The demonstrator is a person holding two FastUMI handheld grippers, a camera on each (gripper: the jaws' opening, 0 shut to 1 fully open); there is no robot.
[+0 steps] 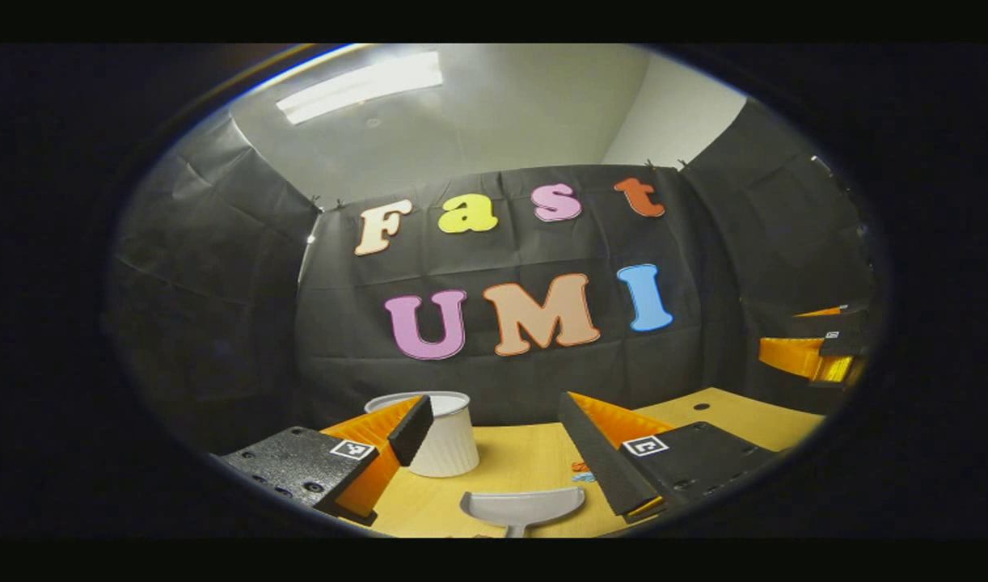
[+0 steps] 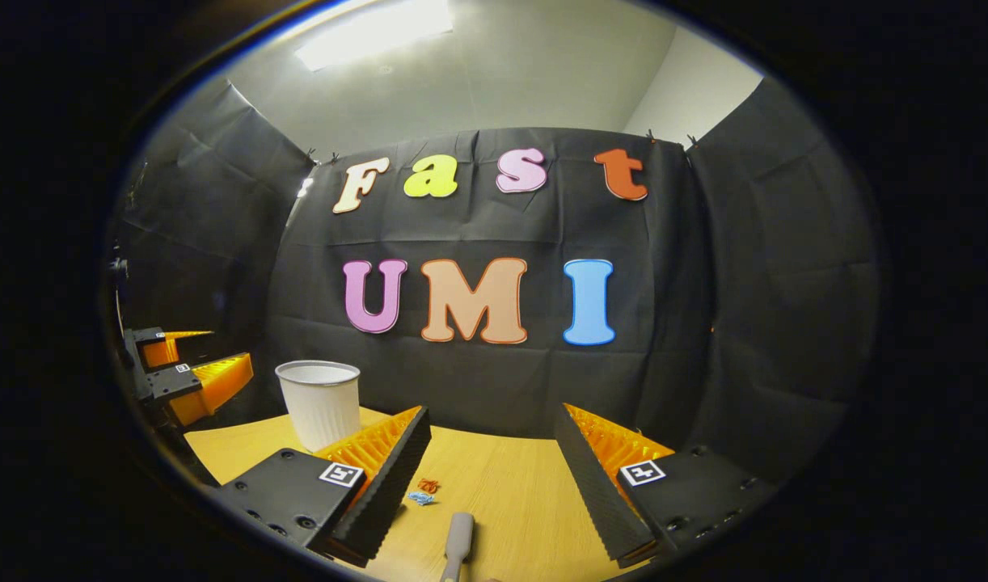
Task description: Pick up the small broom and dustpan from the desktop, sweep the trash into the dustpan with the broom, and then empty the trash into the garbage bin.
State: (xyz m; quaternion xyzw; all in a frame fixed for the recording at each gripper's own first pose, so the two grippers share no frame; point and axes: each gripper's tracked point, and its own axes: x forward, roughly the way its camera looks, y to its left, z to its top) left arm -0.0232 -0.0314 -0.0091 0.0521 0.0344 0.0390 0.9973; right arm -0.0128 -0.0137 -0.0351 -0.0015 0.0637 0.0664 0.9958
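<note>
In the left gripper view, the grey dustpan (image 1: 523, 509) lies on the wooden desktop (image 1: 518, 461) between and below my left gripper's fingers; my left gripper (image 1: 494, 440) is open above it. The white ribbed garbage bin (image 1: 441, 432) stands behind the left finger (image 1: 409, 428). Small orange and blue trash scraps (image 1: 581, 471) lie by the right finger. In the right gripper view, the broom's grey handle (image 2: 458, 543) lies on the desktop low between the fingers of my open right gripper (image 2: 490, 457). The trash scraps (image 2: 424, 491) lie just beyond the handle, and the bin (image 2: 320, 404) stands at the back left.
The other gripper (image 1: 817, 352) hangs at the far right of the left gripper view, and the left one (image 2: 179, 376) shows at the far left of the right gripper view. Black cloth walls close the desk's back and sides. A small hole (image 1: 701, 406) marks the desktop.
</note>
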